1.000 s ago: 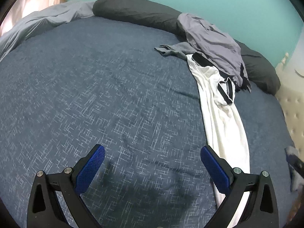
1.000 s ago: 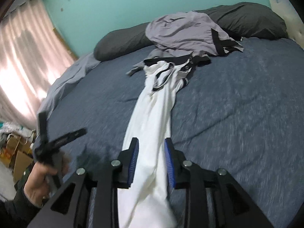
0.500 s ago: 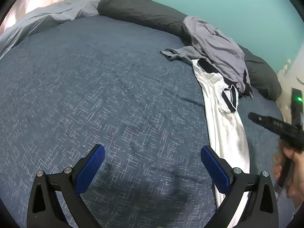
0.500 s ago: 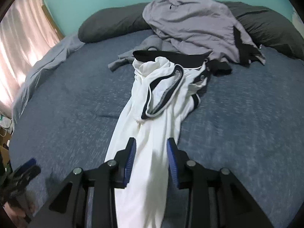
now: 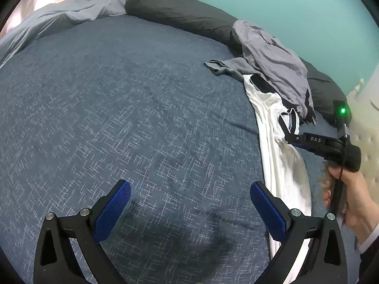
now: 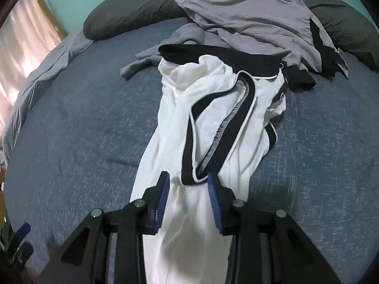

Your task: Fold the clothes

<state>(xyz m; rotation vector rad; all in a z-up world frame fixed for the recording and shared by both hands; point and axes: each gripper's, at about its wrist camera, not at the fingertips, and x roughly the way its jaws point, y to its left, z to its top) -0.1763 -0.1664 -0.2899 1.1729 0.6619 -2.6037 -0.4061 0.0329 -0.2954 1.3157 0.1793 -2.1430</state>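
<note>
Place: a bedroom in a home
Bed: wide bed (image 5: 118, 99) under a dark blue cover with a pale crosshatch weave; it fills most of both views
Pillows: long dark grey pillows (image 5: 175, 9) lie along the far edge against the wall
Bedding: a light grey sheet (image 5: 56, 21) is bunched at the bed's far left corner
Wall: plain turquoise wall (image 5: 296, 7) behind the pillows
Window: pale pink curtain (image 6: 26, 47) glowing with daylight
Headboard: cream tufted panel (image 5: 366, 127) at the right edge
Laundry: loose clothes (image 6: 244, 11) heaped on the cover
</note>
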